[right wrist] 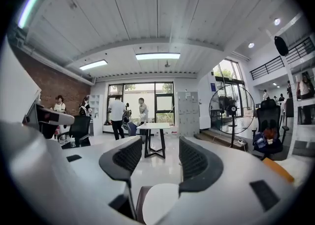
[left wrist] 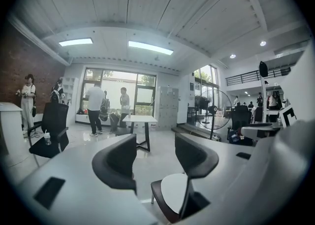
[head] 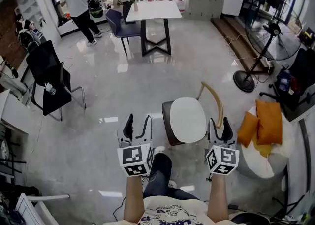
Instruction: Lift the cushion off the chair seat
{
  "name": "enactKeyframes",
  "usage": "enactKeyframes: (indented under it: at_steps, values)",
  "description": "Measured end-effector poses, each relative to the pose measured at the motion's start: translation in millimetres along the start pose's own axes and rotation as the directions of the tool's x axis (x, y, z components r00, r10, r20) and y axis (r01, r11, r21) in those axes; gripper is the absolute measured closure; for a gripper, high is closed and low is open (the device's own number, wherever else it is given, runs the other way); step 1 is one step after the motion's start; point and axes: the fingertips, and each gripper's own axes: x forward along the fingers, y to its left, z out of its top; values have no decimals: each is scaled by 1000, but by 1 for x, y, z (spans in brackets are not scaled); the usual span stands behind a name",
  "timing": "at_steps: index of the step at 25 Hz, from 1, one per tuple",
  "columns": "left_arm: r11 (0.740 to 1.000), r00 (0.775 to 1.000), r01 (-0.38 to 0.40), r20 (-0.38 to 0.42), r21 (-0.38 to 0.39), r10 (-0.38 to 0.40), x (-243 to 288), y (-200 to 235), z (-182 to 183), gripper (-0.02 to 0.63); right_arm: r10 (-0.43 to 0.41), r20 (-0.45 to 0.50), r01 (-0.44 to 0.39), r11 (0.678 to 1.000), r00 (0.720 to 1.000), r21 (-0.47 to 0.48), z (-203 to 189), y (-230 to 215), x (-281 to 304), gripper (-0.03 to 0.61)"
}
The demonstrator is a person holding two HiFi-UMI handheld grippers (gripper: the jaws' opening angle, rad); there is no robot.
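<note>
A round white cushion [head: 187, 119] lies on the dark seat of a chair [head: 166, 120] with a curved wooden back, just ahead of me on the floor. My left gripper [head: 138, 126] is held out to the left of the chair, open and empty. My right gripper [head: 220, 129] is beside the chair's right edge, also open with nothing between its jaws. In the left gripper view the cushion [left wrist: 173, 190] shows low between and behind the left gripper [left wrist: 155, 162]. In the right gripper view the cushion [right wrist: 158, 202] sits low beneath the right gripper [right wrist: 155, 164].
Orange pillows [head: 261, 122] rest on a white beanbag [head: 263, 162] at the right. A standing fan [head: 256, 61] is beyond it. A black office chair [head: 49, 79] stands at the left, a white table [head: 153, 10] and people at the back. Glossy floor surrounds the chair.
</note>
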Motion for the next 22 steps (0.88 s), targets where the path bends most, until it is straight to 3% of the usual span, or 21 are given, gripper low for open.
enactKeyframes:
  at_steps: [13,22]
  values:
    - [997,994,81,-69,2,-81,197,30,0,373,-86,-63,88,996,994,23,-16,-23,175,339]
    - [986,972,168,-164,-6,-167,337,49,-14,373,-156,-166,160,987,974,8,-41,-37,294,314]
